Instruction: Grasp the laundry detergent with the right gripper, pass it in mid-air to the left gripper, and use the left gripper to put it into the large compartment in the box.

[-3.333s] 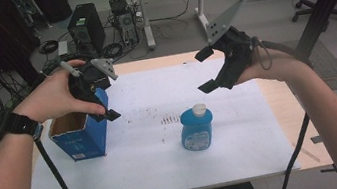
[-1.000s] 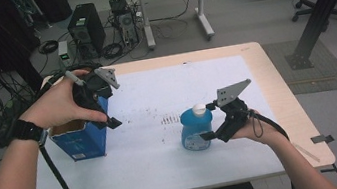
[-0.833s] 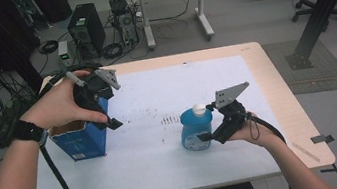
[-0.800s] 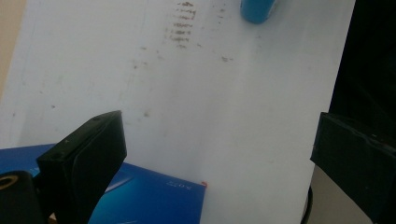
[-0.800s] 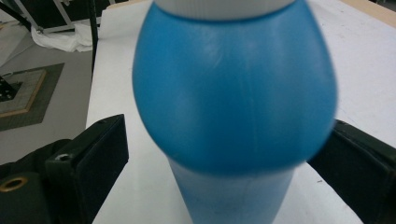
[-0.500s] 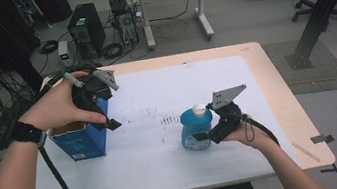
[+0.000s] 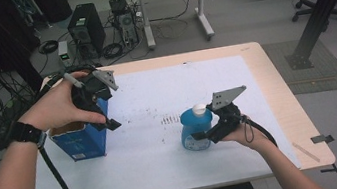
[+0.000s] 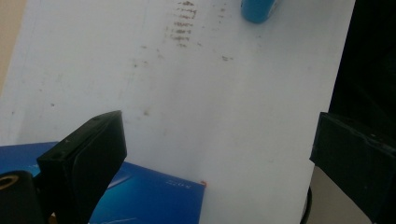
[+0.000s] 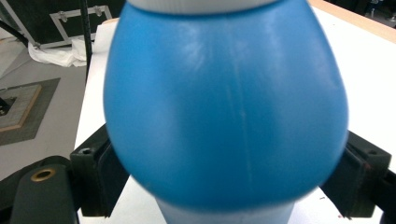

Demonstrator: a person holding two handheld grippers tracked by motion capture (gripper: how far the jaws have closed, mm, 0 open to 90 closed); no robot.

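A blue bottle (image 7: 193, 131) with a white cap stands upright on the white sheet, right of the middle. My right gripper (image 7: 203, 135) reaches it from the right; its jaws have just been closing, the bottle's belly (image 9: 224, 107) lies between them, and both pads touch its sides. An open blue carton (image 7: 80, 140) stands at the left. My left gripper (image 7: 103, 109) hovers over the carton's right top edge, open, with nothing between its jaws. In the left gripper view the carton (image 8: 140, 196) lies below the left jaw and the bottle's base (image 8: 257, 9) shows far off.
A white sheet (image 7: 156, 96) with faint brown marks covers most of the wooden table (image 7: 276, 83). Cables trail off the table's front and left side. A computer tower and cables lie on the floor behind the table.
My right gripper came down from above the table to the bottle, slid a little left around it, and its jaws narrowed onto the bottle's sides. The left hand stayed over the carton.
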